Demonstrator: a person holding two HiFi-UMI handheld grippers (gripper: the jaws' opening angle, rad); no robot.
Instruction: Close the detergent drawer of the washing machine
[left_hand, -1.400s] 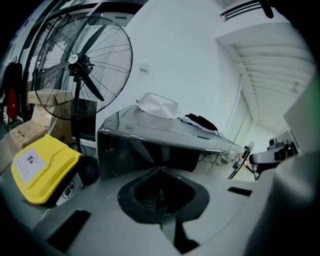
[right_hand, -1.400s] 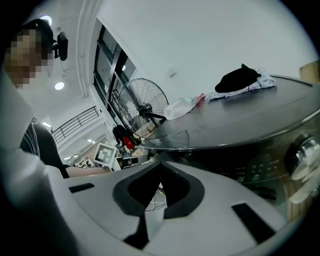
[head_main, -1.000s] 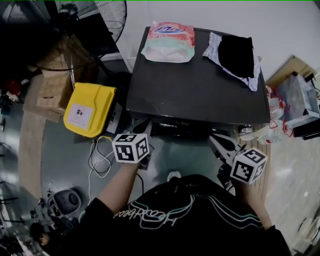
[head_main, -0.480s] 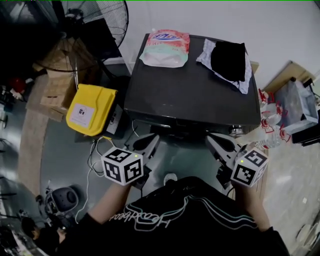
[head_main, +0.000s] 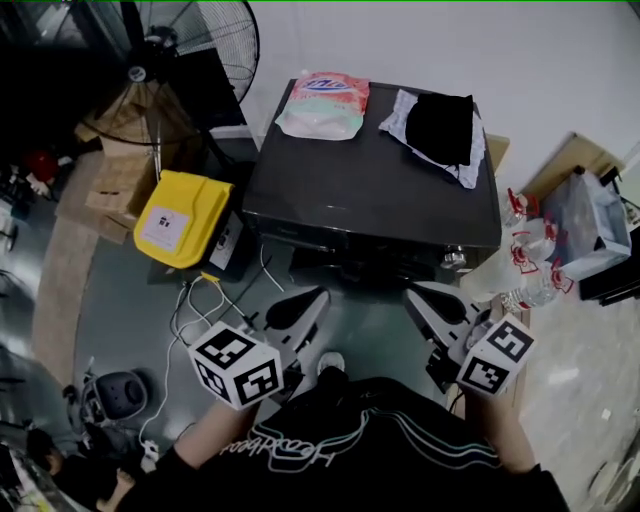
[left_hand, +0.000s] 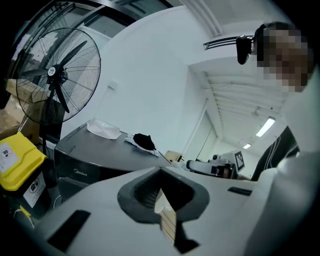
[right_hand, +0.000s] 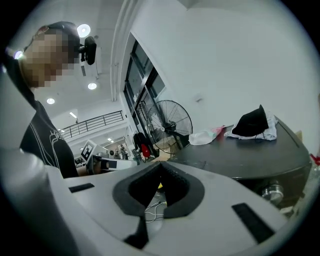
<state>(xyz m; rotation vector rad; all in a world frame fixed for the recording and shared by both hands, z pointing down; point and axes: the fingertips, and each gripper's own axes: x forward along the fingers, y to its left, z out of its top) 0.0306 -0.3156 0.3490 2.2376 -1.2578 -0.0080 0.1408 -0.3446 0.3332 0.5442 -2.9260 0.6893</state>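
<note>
The washing machine (head_main: 370, 190) stands ahead of the person, its front panel (head_main: 350, 258) facing them. The detergent drawer belongs in that panel, but I cannot pick it out. It is probably a light, stiff plastic tray with its long axis running front to back, best pushed square on its face. The left tongs (head_main: 311, 299) and right tongs (head_main: 416, 293) hang short of the machine, each pressed together and empty.

washing machine (head_main: 370, 190) top is showing a smooth, dark, faintly glossy skin | pouch (head_main: 322, 105) is gleaming as glossy plastic | black garment (head_main: 440, 125) is lying as matt cloth | yellow case (head_main: 185, 220) is looking like smooth plastic | fan guard (head_main: 215, 50) is showing thin metal wire
</note>
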